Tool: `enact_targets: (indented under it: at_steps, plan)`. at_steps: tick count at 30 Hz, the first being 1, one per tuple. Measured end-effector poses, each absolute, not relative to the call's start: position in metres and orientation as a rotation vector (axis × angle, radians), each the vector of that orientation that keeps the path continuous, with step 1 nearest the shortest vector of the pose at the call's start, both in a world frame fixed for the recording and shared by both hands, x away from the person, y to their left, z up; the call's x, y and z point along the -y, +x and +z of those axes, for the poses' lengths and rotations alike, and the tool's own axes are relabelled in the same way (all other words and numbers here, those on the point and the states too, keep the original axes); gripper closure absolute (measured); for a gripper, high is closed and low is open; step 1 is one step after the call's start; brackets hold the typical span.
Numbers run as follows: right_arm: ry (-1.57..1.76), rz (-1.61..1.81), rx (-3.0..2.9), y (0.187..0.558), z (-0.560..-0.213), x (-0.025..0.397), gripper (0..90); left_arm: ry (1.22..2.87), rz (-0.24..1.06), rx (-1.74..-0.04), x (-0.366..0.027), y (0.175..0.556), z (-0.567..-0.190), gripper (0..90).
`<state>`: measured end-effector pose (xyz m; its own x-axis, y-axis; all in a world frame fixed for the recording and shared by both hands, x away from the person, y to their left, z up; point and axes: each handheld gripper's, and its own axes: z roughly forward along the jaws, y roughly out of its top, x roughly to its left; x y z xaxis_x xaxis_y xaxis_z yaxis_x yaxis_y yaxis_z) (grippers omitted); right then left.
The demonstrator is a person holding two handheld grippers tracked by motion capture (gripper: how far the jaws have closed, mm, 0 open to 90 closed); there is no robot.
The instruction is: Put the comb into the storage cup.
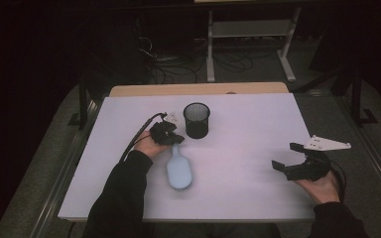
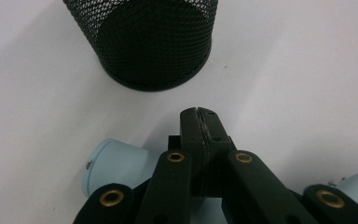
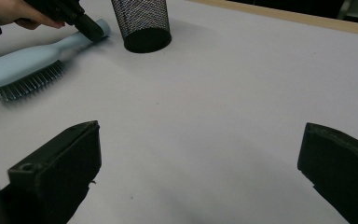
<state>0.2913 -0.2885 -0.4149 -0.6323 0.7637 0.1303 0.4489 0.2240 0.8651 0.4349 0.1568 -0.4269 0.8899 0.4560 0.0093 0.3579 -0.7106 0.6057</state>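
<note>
Left gripper point(image 1: 171, 138): your fingers pressed together over brush point(image 1: 179, 169) handle, beside cup point(image 1: 196, 120).
Right gripper point(image 1: 288, 156): your fingers wide apart, holding nothing, above surface point(image 1: 248, 129).
Writing: none legible.

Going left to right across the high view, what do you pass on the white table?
Left tool at the handle of the light blue plastic hairbrush → black wire-mesh pen cup → right tool, jaws spread wide, over bare white table. The left tool and brush overlap, so they share one place.

The hairbrush point(image 1: 179, 171) lies on the table point(image 1: 248, 148), just before and left of the mesh cup point(image 1: 197, 120).
</note>
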Motion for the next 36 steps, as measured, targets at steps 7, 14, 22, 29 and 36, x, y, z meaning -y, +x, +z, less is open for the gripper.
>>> enact_targets:
  at_steps: [7,14,22,29,36]
  plan:
    - [1.130,1.370,-2.182,0.291,-0.415,0.288,0.0,2.452,0.207,-0.584,-0.159,0.434,-0.427,90.0]
    - [1.127,1.371,-2.181,0.291,-0.415,0.288,0.0,2.486,0.210,-0.571,-0.160,0.430,-0.426,90.0]
    - [1.128,1.371,-2.180,0.291,-0.415,0.289,0.0,2.491,0.215,-0.592,-0.170,0.426,-0.425,90.0]
    - [1.128,1.370,-2.180,0.292,-0.415,0.288,0.0,2.497,0.219,-0.608,-0.179,0.422,-0.424,90.0]
    - [1.130,1.369,-2.180,0.292,-0.415,0.288,0.0,2.510,0.221,-0.611,-0.185,0.417,-0.422,90.0]
